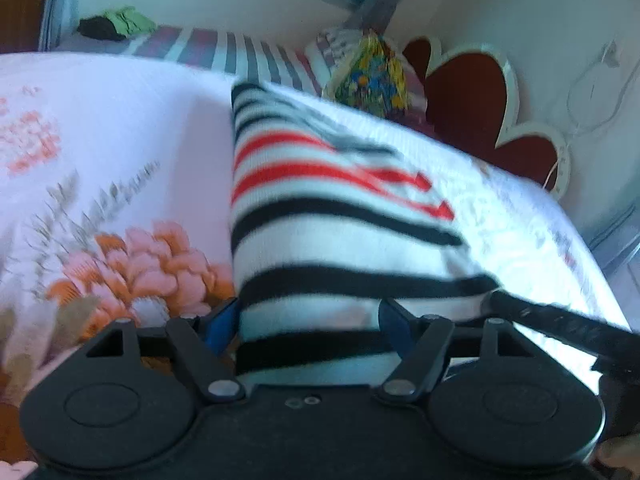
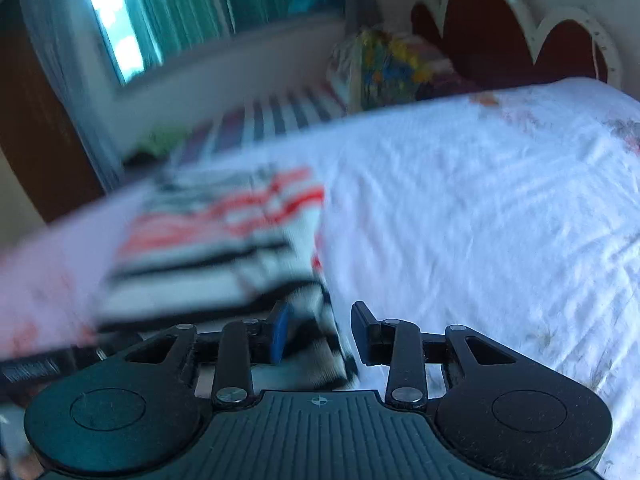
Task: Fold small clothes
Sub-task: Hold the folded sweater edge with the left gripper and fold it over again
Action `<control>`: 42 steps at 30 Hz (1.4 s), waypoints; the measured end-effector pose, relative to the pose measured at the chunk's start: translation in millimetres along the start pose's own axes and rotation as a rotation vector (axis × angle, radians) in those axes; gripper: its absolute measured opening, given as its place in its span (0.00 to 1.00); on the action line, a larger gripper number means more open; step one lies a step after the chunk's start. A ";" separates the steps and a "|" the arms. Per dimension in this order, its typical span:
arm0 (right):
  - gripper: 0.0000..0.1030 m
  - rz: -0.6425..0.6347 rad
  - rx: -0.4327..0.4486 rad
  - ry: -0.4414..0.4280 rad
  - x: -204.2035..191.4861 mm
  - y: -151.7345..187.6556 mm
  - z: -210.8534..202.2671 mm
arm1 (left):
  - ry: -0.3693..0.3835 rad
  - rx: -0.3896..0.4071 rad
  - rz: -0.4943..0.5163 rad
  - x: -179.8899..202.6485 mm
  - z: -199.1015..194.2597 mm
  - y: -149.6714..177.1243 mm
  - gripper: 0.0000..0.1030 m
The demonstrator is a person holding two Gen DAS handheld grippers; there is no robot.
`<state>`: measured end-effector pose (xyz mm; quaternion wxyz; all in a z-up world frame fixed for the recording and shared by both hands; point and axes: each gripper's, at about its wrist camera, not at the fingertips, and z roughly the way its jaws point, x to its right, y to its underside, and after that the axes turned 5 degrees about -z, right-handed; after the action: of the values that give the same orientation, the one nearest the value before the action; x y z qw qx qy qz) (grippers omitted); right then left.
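Item: striped garment [image 1: 320, 216], white knit with black and red bands, lying on the bed [image 1: 100, 128] with its floral sheet; already narrowed into a long strip running straight ahead of the left claw [image 1: 310, 322], its near end lying between that claw's spread blue pads [image 1: 220, 326]. Left claw: fingers wide apart, cloth passing between them but not visibly pinched; judged released, resting over the near hem. To the right of the left claw, a dark bar [image 1: 560, 324] crossed the corner of the garment, apparently part of the other tool. Right claw [image 2: 322, 334]: fingers also apart, a striped edge of the same garment [image 2: 208, 248] lying against the left blue pad [image 2: 280, 332] and bunched between the fingers; no grip evident, though motion blur left the contact uncertain. Bulk of the garment sat ahead and to the left of the right claw; bare white sheet [image 2: 480, 200] ahead and to its right. Step in hand, as judged: between folds, side folds apparently made, end-over-end fold not yet done. Next move would call for both claws to close on the near corners, lift together and carry the hem forward evenly.
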<state>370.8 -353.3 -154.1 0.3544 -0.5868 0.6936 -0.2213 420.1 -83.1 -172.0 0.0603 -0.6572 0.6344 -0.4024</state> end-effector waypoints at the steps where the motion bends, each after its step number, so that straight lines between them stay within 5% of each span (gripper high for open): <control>1: 0.34 -0.012 0.024 -0.013 -4.7 -7.9 -6.9 | 0.012 0.028 -0.006 0.2 -7.0 -4.3 0.70; 5: 0.34 -0.043 0.057 -0.073 -29.5 -40.0 -1.6 | 0.029 0.083 0.019 15.3 -10.8 -28.4 0.70; 11: 0.34 -0.033 0.027 -0.005 -48.0 -72.0 63.3 | -0.025 0.112 0.030 26.5 25.7 -61.9 0.70; 16: 0.34 -0.031 0.015 0.027 -44.7 -81.3 117.3 | -0.119 0.064 0.024 11.3 74.4 -76.6 0.73; 20: 0.36 -0.055 -0.012 0.049 -29.6 -67.0 153.2 | -0.072 0.005 -0.108 -17.0 95.7 -75.0 0.75; 28: 0.39 -0.118 0.061 0.031 -40.5 -88.2 147.2 | -0.088 0.067 -0.140 -13.5 98.1 -97.0 0.68; 31: 0.39 -0.182 -0.011 0.069 -44.9 -78.9 178.8 | -0.110 0.019 -0.147 -18.4 119.3 -102.1 0.71; 35: 0.41 -0.140 0.000 0.047 -35.1 -76.9 182.9 | -0.114 0.021 -0.120 -19.0 119.2 -101.0 0.73; 42: 0.41 -0.126 0.014 -0.015 -33.0 -82.4 145.2 | -0.116 0.035 -0.113 -10.6 98.2 -97.0 0.69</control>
<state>536.0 -323.0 -181.4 0.3490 -0.6285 0.6510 -0.2437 557.1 -97.8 -185.3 0.0855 -0.7129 0.5848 -0.3775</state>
